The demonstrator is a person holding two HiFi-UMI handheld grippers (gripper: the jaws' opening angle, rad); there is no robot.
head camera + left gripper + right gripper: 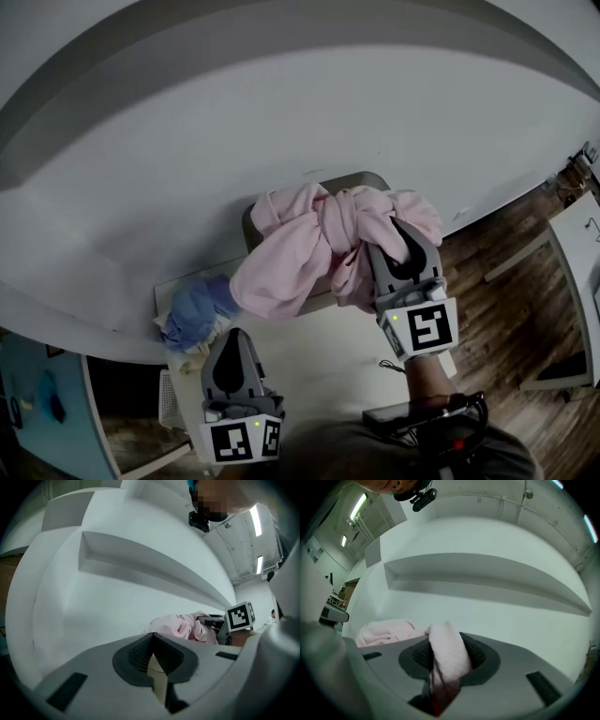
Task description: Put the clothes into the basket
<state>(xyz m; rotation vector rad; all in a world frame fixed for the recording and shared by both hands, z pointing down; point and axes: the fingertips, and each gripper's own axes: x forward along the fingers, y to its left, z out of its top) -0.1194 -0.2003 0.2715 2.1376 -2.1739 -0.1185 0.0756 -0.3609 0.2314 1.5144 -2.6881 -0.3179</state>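
Table (319, 347) is seen beneath the pink garment (291, 253), judged soft and light, which is clamped at a bunched fold by the right tool (401, 246). Left tool (232, 342), beside the garment, is closed on nothing.

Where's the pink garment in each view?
Head view: centre, pink garment hanging from the right hand-held gripper.
Left gripper view: pink garment low, right of centre.
Right gripper view: pink garment clamped between the jaws, more at left.
Shared landmark: the long wall ledge.
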